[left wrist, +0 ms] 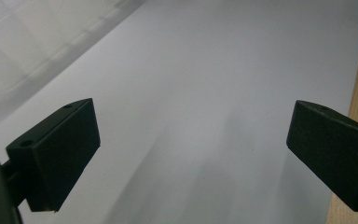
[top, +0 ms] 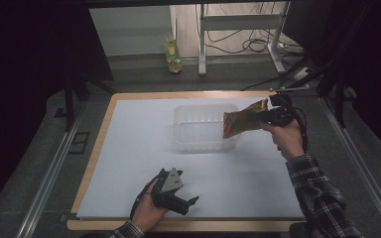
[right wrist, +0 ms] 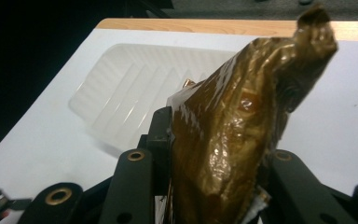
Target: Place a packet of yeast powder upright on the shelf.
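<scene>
A crinkled gold snack bag (top: 240,121) hangs in the air over the right end of a clear ribbed plastic tub (top: 178,144). My right gripper (top: 269,117) is shut on the bag's right end, coming in from the right. In the right gripper view the bag (right wrist: 242,116) stands between the jaws of my right gripper (right wrist: 214,140), with the tub (right wrist: 121,88) lying beyond it. My left gripper (top: 191,202) rests low near the table's front edge, pointing right. In its own view my left gripper (left wrist: 191,149) stands open over bare white sheet, with the tub's edge (left wrist: 9,46) at the upper left.
A white sheet (top: 129,163) covers the wooden table (top: 92,163). Behind the table a yellow bottle (top: 172,55) stands on the floor near a desk frame (top: 202,44) and cables. Metal rails run along both sides.
</scene>
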